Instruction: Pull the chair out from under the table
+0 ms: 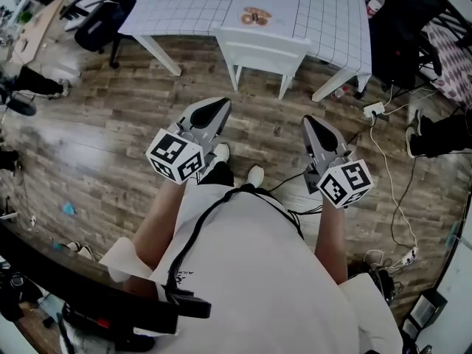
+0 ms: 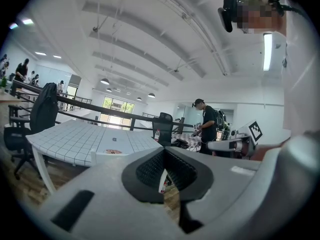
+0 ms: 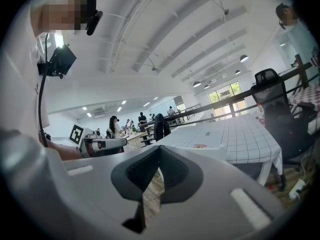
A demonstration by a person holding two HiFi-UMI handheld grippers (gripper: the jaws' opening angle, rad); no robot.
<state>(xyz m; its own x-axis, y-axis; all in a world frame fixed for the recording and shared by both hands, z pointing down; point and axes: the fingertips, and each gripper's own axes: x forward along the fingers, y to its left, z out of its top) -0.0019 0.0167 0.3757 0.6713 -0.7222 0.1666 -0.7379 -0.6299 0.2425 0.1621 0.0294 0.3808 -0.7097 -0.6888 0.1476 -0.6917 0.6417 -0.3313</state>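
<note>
The white chair (image 1: 261,51) stands tucked under the table (image 1: 184,6), which has a white gridded cloth; its backrest faces me. My left gripper (image 1: 216,110) and right gripper (image 1: 313,125) hover side by side over the wooden floor, short of the chair and apart from it. Both point toward it with jaws shut and nothing between them. In the left gripper view the shut left gripper (image 2: 164,157) looks over the table (image 2: 75,139) and the chair's backrest (image 2: 111,156). In the right gripper view the right gripper (image 3: 159,158) faces the same chair's backrest (image 3: 212,152).
A flat round item (image 1: 256,16) lies on the cloth above the chair. Black office chairs (image 1: 99,22) stand at the table's left and right. Cables and a power strip (image 1: 374,110) trail on the floor at right. People stand in the background (image 2: 206,121).
</note>
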